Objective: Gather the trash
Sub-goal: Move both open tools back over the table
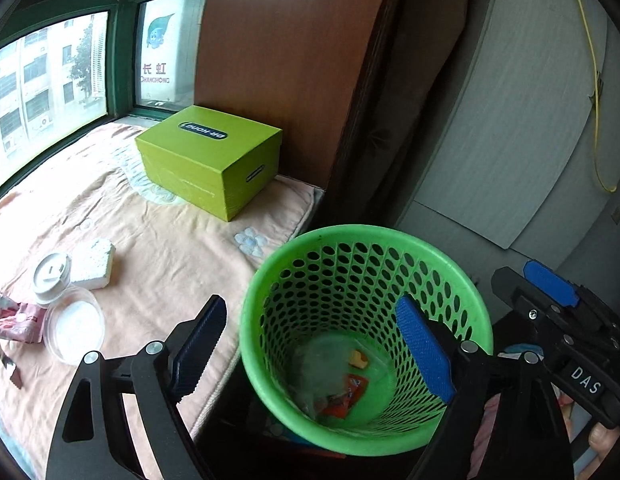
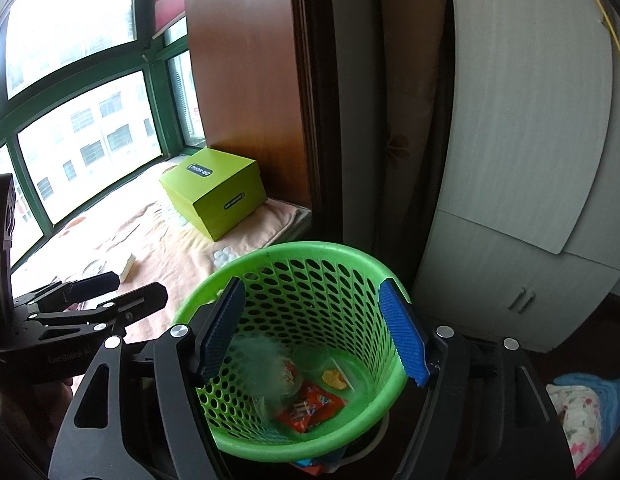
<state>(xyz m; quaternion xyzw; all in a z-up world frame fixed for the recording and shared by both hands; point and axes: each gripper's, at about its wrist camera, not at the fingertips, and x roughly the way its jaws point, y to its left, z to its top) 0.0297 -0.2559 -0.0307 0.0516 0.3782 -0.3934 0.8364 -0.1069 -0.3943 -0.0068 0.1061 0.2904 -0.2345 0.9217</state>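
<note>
A green perforated waste basket [image 1: 330, 240] stands beside the bed; it also shows in the right wrist view [image 2: 310, 249]. Inside lie an orange wrapper [image 2: 310, 404], a yellow scrap [image 2: 335, 379] and clear plastic. My left gripper [image 1: 310, 352] is open and empty over the basket's near rim. My right gripper [image 2: 318, 332] is open and empty above the basket. On the blanket at left lie a clear plastic cup [image 1: 74, 328], a white lid [image 1: 52, 276], a white foam block [image 1: 93, 263] and a pink wrapper [image 1: 14, 318].
A green shoe box [image 1: 210, 160] sits on the peach blanket [image 1: 158, 248] near the window. A brown wooden panel [image 1: 290, 60] rises behind it. A grey wardrobe [image 2: 530, 160] stands at right. Flowered cloth [image 2: 578, 412] lies at lower right.
</note>
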